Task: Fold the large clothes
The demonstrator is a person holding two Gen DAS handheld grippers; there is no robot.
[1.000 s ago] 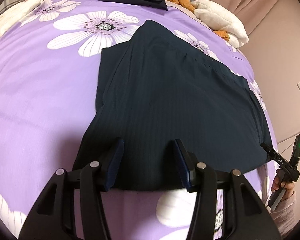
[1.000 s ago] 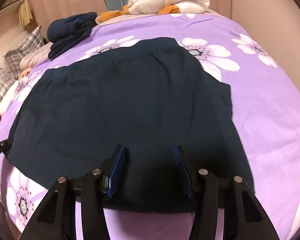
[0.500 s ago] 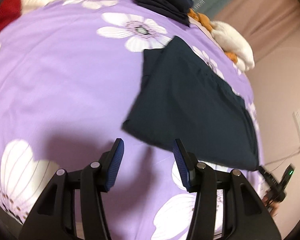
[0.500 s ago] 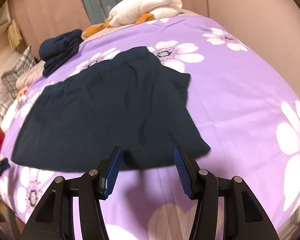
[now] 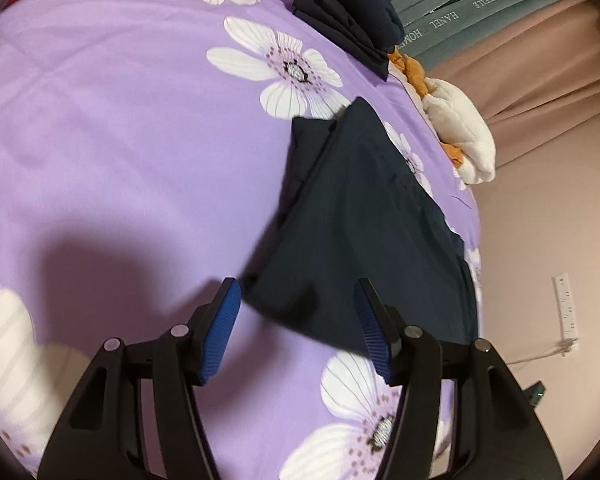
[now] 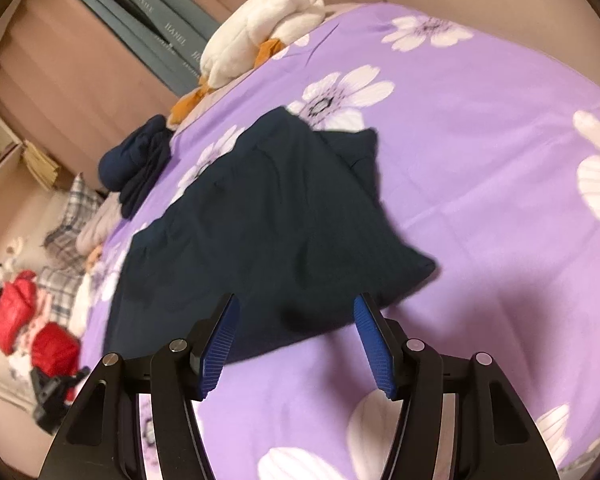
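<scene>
A dark navy garment (image 5: 363,216) lies spread flat on the purple flowered bedspread (image 5: 132,152). My left gripper (image 5: 298,316) hovers over the garment's near left corner, its jaws opening, with nothing pressed between the blue pads. In the right wrist view the same garment (image 6: 268,216) stretches away to the left. My right gripper (image 6: 296,332) stands above the garment's near right corner; its jaws are opening and hold nothing.
A folded navy pile (image 5: 347,12) and a white and orange plush toy (image 5: 455,128) sit at the bed's far end. The bedspread (image 6: 479,152) shows bare purple on both sides. Red items and plaid cloth (image 6: 32,304) lie beyond the bed's left edge.
Both grippers pulled back from over the garment's near hem and swung outward to its two near corners. Both views rolled, and the jaws stand wider than before.
</scene>
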